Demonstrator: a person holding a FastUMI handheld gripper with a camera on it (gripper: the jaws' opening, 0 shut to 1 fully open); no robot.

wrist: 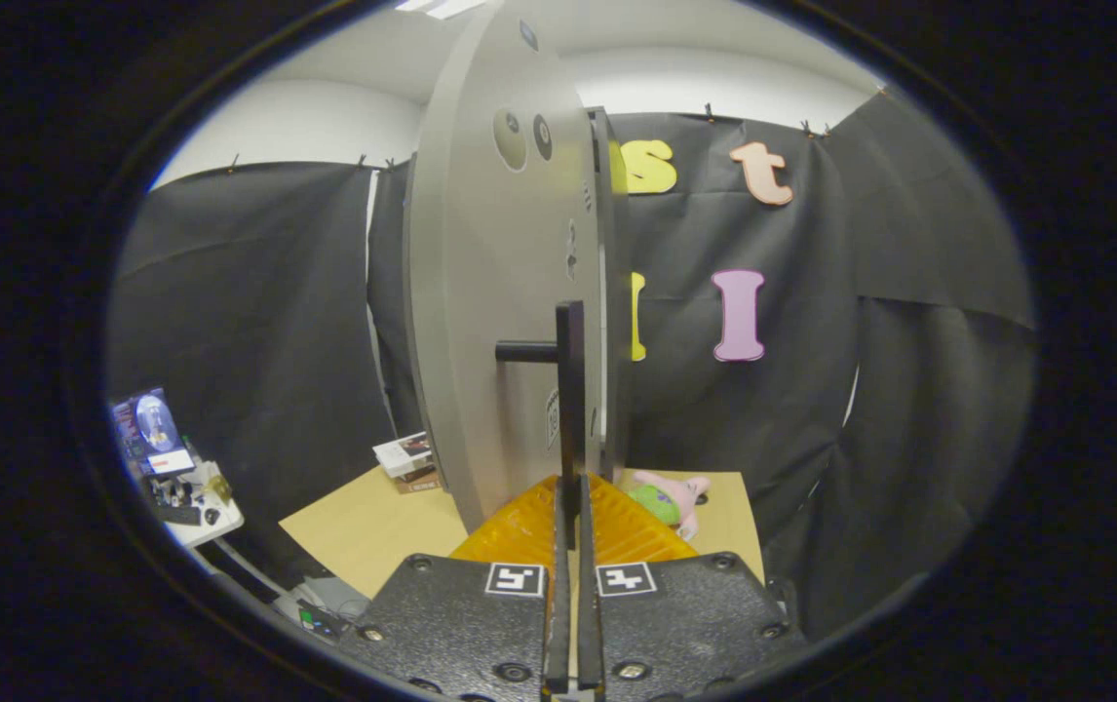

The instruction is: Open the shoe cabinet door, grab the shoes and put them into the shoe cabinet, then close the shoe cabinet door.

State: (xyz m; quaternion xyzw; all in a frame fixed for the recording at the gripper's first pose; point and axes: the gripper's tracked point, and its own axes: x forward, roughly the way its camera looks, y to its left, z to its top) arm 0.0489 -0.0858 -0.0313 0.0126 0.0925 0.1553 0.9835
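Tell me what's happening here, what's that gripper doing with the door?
A hand-held gripper has its two fingers closed on the black bar handle of the grey shoe cabinet door, which stands edge-on just ahead of them. Beyond the fingers, a pink and green plush toy lies on the wooden tabletop. Whether the door is being opened or closed can't be told from this moment.

A lab recording booth: black cloth (pixel 247 292) clipped up as walls beneath a white wall and ceiling lights. At eight o'clock from the fingers, a cluttered desk (pixel 193 512) carries a lit screen (pixel 151 424). A wooden table (pixel 373 526) perhaps holds boxes (pixel 407 458).
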